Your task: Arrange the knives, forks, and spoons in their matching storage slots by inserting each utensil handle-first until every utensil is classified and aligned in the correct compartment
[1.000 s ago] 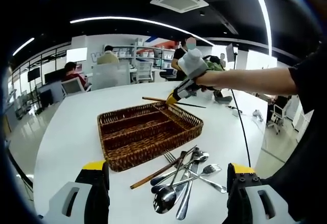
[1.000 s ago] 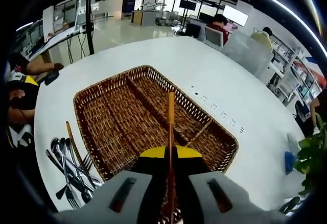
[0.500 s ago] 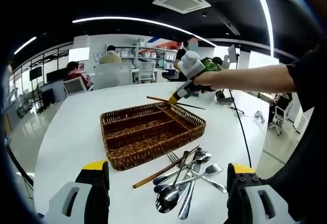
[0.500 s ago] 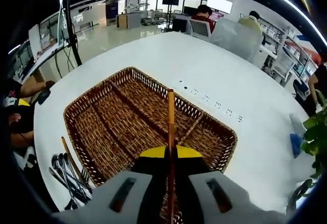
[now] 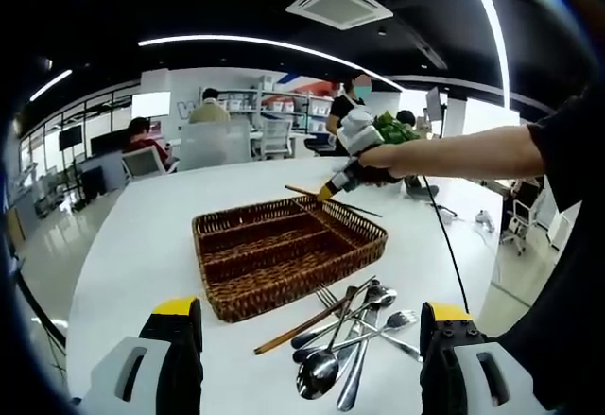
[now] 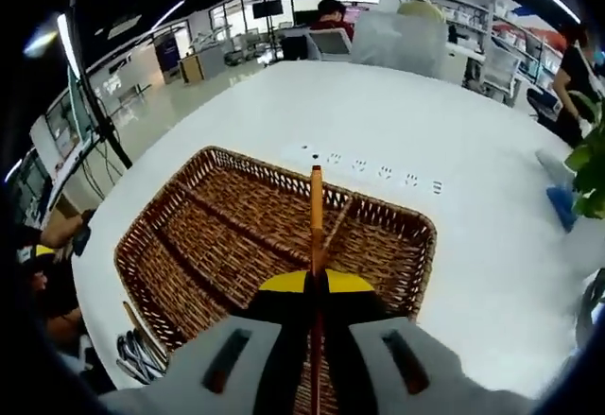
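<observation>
Left gripper view: the left hand-held gripper stands wide and empty at the bottom of the frame, above the pile of utensils on the white desk at lower centre. The wicker basket lies mid-frame; at upper right the right hand-held gripper hovers over its far corner.

Right gripper view: the right hand-held gripper is clamped on a wooden-handled utensil, handle pointing forward over the basket's dividers, apparently to line it up with a slot.
</observation>
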`<state>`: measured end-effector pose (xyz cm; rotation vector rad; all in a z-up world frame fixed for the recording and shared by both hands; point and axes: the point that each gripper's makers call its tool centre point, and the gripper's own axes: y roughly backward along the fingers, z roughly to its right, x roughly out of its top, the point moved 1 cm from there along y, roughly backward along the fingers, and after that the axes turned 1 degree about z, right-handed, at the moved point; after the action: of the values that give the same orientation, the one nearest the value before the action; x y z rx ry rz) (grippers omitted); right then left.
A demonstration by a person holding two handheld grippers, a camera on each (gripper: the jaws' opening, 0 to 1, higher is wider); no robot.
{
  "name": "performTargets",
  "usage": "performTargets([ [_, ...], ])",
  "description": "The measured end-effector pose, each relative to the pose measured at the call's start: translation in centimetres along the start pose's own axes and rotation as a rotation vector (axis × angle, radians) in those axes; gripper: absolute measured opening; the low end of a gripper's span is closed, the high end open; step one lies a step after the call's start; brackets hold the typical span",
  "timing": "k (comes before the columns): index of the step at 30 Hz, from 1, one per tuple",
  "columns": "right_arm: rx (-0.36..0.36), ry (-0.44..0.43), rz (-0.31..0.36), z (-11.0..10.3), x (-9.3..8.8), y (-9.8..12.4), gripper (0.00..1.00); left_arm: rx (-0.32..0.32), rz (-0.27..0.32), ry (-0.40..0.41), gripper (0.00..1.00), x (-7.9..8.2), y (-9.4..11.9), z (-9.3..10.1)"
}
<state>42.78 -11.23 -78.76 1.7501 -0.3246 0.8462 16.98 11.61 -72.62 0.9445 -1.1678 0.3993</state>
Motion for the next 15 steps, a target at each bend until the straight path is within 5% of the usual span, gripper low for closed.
performTargets([
  [15, -0.012, -0.377, 0.071, 1.2, -2.4, -1.0, 0.02, -0.008, -0.009, -0.003, 1.0, -0.2, -0.2, 0.5],
])
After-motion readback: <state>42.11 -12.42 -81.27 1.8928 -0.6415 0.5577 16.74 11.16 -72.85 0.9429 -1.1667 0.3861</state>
